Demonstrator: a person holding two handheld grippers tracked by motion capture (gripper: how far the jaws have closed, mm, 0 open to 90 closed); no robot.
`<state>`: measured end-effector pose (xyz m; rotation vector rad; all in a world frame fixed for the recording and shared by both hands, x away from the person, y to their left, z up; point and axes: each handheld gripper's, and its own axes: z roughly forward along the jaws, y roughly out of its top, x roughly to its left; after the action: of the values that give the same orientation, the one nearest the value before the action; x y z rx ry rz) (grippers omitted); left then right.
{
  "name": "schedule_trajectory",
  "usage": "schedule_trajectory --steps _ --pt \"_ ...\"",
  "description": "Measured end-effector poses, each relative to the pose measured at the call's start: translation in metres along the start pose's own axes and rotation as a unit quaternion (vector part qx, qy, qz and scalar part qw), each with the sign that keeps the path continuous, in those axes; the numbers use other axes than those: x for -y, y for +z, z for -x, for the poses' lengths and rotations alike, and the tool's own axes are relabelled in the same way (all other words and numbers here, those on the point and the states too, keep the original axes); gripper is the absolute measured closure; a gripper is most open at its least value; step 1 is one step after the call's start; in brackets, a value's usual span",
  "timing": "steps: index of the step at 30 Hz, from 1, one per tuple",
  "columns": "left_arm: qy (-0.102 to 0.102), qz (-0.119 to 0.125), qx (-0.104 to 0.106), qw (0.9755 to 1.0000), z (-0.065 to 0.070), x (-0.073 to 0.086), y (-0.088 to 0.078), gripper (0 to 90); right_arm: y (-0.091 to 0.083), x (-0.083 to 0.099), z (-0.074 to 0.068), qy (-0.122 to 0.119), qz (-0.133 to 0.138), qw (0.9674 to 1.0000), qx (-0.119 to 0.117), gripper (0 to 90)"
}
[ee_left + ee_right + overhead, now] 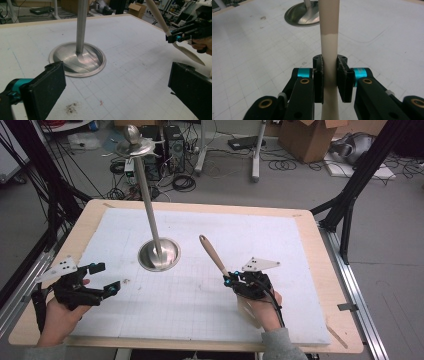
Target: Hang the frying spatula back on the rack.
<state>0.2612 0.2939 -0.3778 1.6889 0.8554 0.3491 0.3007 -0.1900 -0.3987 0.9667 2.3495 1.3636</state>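
A metal stand rises from a round dished base (159, 255) at the mat's middle, and its slim pole (148, 200) leans toward the far left. My right gripper (231, 281) is shut on a cream spatula (212, 254), gripping it at the neck, with the wooden handle pointing up toward the stand. In the right gripper view both pads press the spatula (329, 37) and the base (299, 15) lies beyond. My left gripper (106, 278) rests open at the mat's left edge. Its view shows the base (77, 60) ahead and the spatula (160, 20) at the right.
A white gridded mat (210, 320) covers the wooden table (340, 320). A dark smudge (71, 108) marks the mat near my left gripper. Past the table's far edge the floor holds cables, a cardboard box (310, 137) and frame legs (350, 195).
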Motion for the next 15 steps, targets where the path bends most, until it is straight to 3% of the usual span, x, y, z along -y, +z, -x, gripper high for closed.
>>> schedule_trajectory --steps 15 --pt "0.000 0.008 0.002 1.0000 0.000 -0.001 -0.002 1.8 -0.016 -0.028 -0.005 -0.028 0.016 0.9993 -0.016 78.1"
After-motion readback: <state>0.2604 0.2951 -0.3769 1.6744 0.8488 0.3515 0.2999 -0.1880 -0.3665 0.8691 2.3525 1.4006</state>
